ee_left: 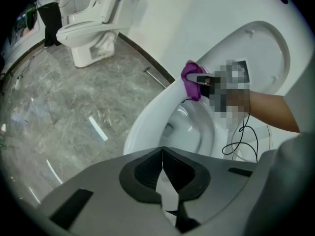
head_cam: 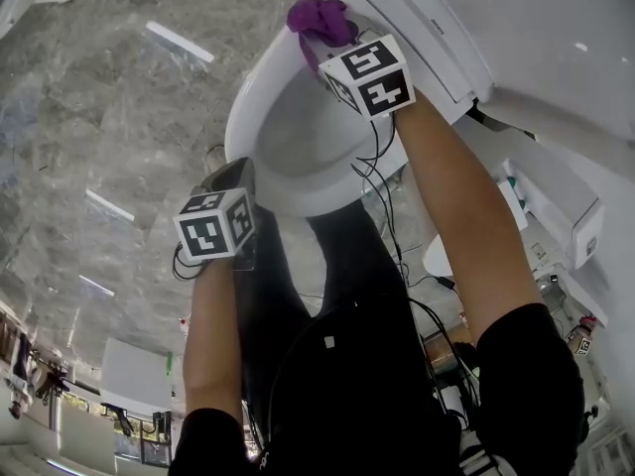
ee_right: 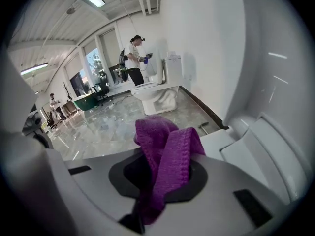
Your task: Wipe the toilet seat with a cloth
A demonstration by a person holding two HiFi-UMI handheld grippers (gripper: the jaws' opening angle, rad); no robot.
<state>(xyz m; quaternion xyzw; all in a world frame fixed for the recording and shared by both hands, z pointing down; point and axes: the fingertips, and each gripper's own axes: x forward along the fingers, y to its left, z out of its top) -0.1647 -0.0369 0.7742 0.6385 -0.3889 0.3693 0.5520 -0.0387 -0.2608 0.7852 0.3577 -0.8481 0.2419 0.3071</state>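
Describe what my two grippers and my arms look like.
The left gripper and right gripper have grey bodies with dark pads inside the jaws. Each carries a white cube printed with black square markers. Thin black cables hang from both. The person wears a black top with short sleeves.

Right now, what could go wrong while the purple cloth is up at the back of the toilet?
The cloth is bunched in the right gripper with a loose end sticking out; it might slip free and drop into the bowl. The cable hanging from that gripper dangles at the bowl's edge and could dip in or snag. The raised lid is close, so the gripper might bump it.
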